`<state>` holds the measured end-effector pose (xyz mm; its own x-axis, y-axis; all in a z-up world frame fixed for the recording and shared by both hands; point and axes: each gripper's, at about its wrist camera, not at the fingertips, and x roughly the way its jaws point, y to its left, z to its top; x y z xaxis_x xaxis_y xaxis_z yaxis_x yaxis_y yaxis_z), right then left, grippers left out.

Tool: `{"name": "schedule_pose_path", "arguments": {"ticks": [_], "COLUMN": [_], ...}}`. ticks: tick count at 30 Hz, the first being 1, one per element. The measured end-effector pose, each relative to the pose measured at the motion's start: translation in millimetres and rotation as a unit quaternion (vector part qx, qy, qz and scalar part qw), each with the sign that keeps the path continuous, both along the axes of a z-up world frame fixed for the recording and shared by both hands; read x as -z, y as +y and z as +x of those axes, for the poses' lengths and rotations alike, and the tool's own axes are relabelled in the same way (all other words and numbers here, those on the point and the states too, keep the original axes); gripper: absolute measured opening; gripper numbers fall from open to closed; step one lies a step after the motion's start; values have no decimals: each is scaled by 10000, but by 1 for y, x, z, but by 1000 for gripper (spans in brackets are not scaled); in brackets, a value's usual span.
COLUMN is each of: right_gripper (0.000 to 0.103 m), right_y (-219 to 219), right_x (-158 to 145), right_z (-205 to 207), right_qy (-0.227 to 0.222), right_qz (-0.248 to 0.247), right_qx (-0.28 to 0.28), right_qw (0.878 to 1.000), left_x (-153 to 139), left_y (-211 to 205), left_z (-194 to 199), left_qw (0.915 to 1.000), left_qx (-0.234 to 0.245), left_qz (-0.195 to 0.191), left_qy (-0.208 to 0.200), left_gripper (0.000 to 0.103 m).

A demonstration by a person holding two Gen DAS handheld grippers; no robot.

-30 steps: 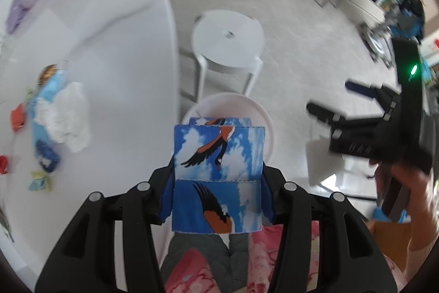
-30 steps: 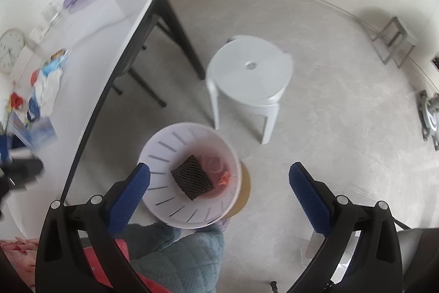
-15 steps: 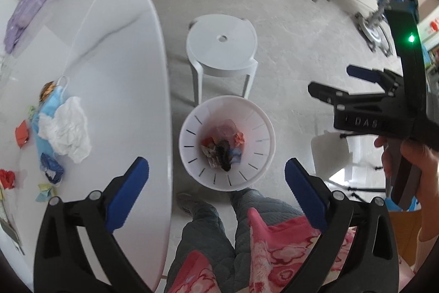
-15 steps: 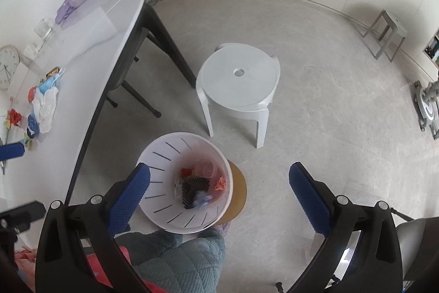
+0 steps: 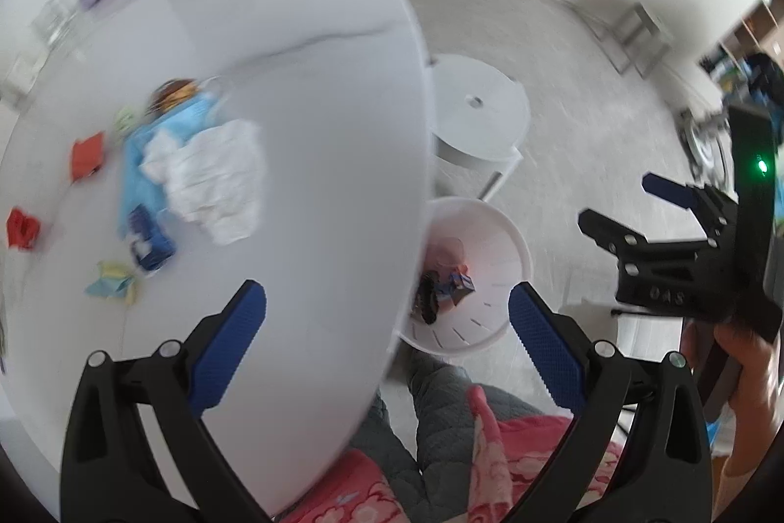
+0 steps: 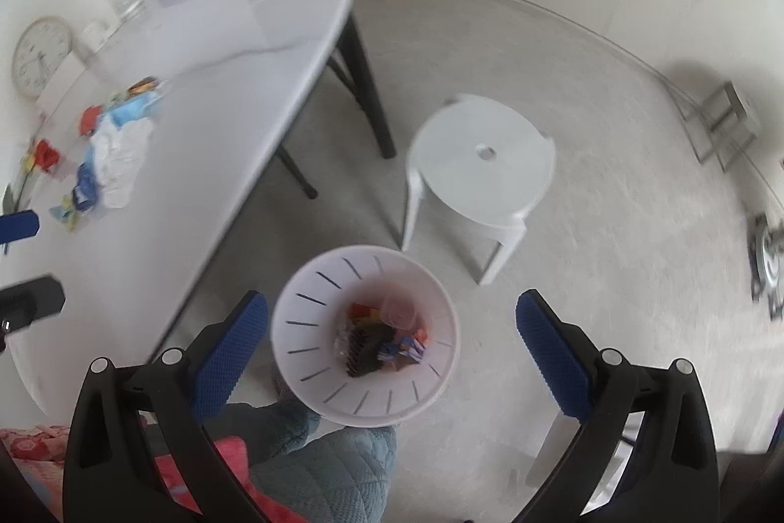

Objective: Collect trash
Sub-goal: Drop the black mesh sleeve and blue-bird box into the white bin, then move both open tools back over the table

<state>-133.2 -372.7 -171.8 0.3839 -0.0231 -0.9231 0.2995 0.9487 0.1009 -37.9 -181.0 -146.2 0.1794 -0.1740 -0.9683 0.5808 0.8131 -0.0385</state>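
The left gripper (image 5: 387, 327) stands with its blue-padded jaws spread wide and nothing between them, low in the frame over the near edge of the white oval table (image 5: 313, 91). The right gripper (image 6: 392, 341) is equally wide open and empty, hanging above the white slotted plastic wastebasket (image 6: 313, 278) on the floor at lower centre, which already holds a dark net scrap and coloured wrappers.

The remaining trash lies at the left of the left-wrist view: a crumpled white tissue (image 5: 215, 180) resting on a pale blue face mask (image 5: 137, 160), a dark blue wrapper (image 5: 147, 241) just below them, two red scraps (image 5: 88, 153) (image 5: 22, 226) farther left, and a yellow-and-teal paper scrap (image 5: 112, 283) nearest the gripper.

The step in hand is judged to be the reach for the next piece. It would go best if the left gripper came down squarely over one item, the tissue being the bulkiest, with pads (image 5: 228, 341) straddling it and closing low enough to catch the soft material without dragging the mask beneath.
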Motion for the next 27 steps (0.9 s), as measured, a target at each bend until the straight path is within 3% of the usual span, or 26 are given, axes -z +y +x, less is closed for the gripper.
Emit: {"name": "schedule_pose_path", "arguments": {"ticks": [10, 19, 27], "right_gripper": [100, 100, 100], "right_y": [95, 207, 288], "right_x": [-32, -65, -60], "right_z": [79, 177, 259], "right_qy": [-321, -668, -719], "right_qz": [-169, -416, -317], "right_qx": [-1108, -2020, -2338], "right_qw": [9932, 9762, 9691], "left_x": [-11, -14, 1], "left_y": [109, 244, 341], "left_z": [49, 112, 186], "left_qw": [9918, 9674, 9500], "left_qx": [-1244, -2369, -2785], "left_qz": [-51, 245, 442], "left_qy": [-294, -862, -1343], "left_gripper": [95, 95, 95]}}
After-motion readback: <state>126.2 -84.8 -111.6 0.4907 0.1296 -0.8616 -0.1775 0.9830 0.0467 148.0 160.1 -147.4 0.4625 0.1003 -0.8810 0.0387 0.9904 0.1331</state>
